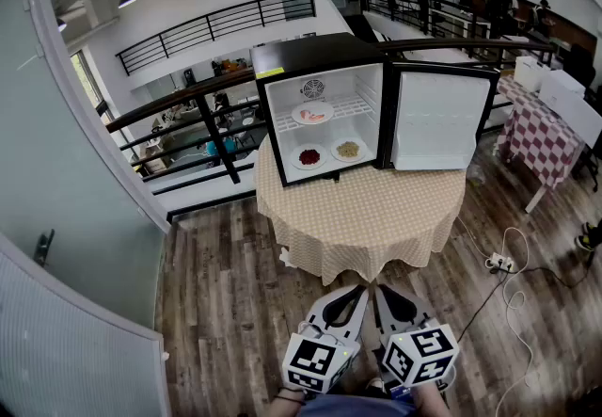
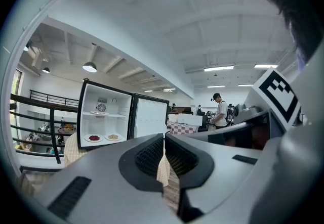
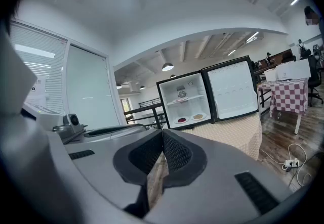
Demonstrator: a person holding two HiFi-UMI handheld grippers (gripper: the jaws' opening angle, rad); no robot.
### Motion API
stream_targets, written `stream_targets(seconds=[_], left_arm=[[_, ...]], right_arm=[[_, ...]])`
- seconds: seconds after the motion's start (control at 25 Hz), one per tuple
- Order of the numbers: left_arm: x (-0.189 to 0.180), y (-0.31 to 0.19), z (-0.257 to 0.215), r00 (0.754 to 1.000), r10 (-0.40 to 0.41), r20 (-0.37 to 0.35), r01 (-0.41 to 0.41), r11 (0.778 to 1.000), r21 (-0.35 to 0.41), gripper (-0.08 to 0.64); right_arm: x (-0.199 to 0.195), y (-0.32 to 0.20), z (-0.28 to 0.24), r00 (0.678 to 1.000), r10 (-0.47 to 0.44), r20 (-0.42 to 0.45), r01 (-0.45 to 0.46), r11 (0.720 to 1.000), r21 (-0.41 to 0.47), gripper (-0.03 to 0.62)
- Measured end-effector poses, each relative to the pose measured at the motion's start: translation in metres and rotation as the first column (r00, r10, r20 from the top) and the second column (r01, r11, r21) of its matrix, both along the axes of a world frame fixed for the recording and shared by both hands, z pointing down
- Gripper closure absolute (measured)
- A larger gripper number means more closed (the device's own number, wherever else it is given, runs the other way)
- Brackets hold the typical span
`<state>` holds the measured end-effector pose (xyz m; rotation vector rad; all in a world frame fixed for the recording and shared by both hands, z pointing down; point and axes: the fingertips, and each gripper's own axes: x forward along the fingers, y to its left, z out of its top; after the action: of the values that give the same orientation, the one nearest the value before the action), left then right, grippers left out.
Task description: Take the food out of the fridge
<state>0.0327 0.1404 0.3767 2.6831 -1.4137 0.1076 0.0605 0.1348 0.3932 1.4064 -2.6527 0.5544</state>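
Observation:
A small black fridge [image 1: 324, 104] stands open on a round table [image 1: 367, 208] with a checked beige cloth. Its door [image 1: 442, 120] swings out to the right. On the upper shelf lies a plate of pinkish food [image 1: 312, 113]. On the fridge floor sit a plate of dark red food [image 1: 308, 157] and a plate of yellowish food [image 1: 349, 150]. Both grippers hang well short of the table, side by side near the bottom of the head view. My left gripper [image 1: 360, 291] is shut and empty. My right gripper [image 1: 379, 291] is shut and empty too. The fridge [image 2: 106, 114] [image 3: 190, 99] shows ahead in both gripper views.
A black railing [image 1: 188, 104] runs behind the table at the edge of a drop. A glass wall [image 1: 66, 152] stands at the left. A checked-cloth table [image 1: 541, 137] sits at the right, with a power strip and cables [image 1: 503, 264] on the wood floor. People stand far back.

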Motion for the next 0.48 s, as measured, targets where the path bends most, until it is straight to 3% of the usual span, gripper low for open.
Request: stream_targets(seconds=[0.48], left_arm=[[-0.026, -0.018, 0.002, 1.0, -0.009, -0.006, 0.009, 1.0, -0.005, 0.541]], right_arm=[[-0.016, -0.016, -0.001, 0.999, 0.034, 0.034, -0.034, 0.999, -0.001, 0.575]])
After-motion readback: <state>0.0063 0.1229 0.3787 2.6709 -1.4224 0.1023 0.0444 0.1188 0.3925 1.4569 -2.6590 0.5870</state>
